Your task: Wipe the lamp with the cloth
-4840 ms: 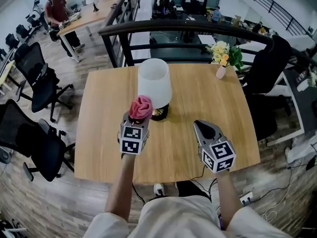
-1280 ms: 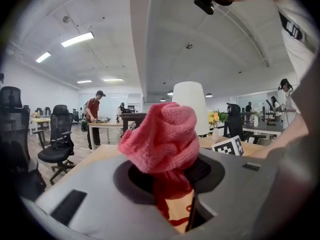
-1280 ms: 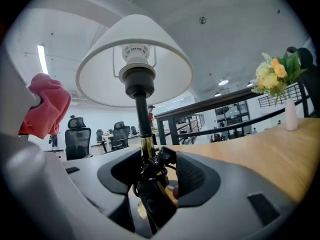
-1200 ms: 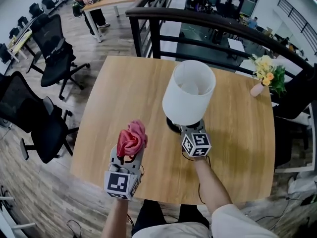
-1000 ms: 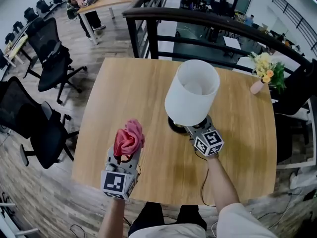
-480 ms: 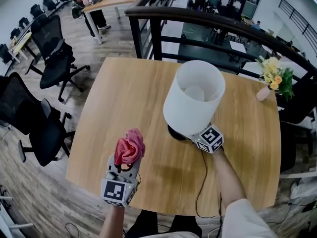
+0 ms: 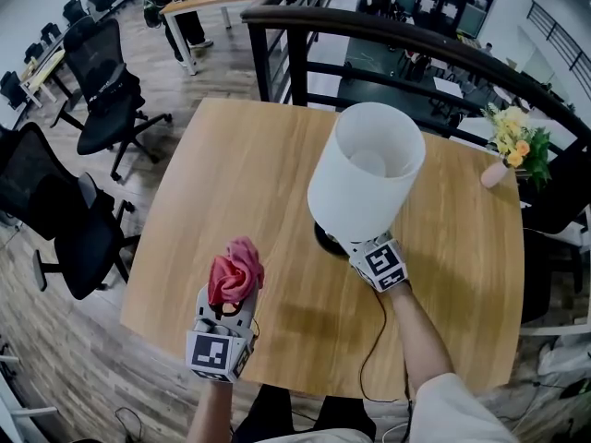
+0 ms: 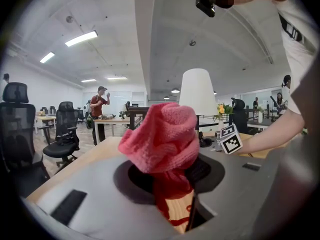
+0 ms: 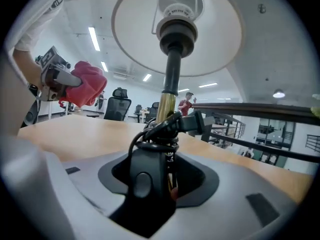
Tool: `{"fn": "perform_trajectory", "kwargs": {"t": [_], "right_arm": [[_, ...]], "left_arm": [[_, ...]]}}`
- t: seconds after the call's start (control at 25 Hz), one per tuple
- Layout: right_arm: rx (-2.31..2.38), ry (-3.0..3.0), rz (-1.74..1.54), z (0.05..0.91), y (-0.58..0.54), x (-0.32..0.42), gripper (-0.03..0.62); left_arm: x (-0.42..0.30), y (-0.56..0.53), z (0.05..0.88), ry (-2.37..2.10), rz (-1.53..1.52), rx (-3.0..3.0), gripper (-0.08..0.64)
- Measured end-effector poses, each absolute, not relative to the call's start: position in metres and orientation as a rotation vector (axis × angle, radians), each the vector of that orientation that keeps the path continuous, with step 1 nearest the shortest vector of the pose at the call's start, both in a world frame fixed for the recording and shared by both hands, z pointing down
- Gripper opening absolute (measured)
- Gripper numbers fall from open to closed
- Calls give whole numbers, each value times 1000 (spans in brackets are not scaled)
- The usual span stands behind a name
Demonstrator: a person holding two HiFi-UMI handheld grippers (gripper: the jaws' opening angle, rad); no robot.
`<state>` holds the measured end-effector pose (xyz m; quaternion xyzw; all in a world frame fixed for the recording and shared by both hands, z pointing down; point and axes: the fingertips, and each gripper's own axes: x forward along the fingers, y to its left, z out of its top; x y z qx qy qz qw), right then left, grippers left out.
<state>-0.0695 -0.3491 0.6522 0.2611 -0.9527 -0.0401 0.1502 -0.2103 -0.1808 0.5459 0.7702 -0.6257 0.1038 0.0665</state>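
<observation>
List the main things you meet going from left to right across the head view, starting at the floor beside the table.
black office chairs → pink cloth → white lamp → flower vase

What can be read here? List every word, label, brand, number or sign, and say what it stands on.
No text here can be read.
On the left marker cube and the right marker cube: black-and-white square patterns only, no letters.
On the bulb socket of the lamp: dark marks, too small to read.
</observation>
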Motion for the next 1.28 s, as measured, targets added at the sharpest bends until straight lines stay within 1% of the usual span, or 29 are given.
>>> {"fn": "perform_trajectory", "kwargs": {"t": [0.36,0.72,1.0,1.28], "right_arm": [[1078,-2590,1,657,-353,-62,212],[1513,-2365,215,652,-351,-62,204],[1719,-2212,312,653,-330,-86,206],[1858,-2112,411,649,-303,-116,210]], "left_arm": [[-229,-177,535,-1870,290,2351,178],[-262,-178,532,-1823,305,2398,178],[-290,-179,530,-1799,306,2431,178],[-296,-178,513,-1801,290,2457,178]]}}
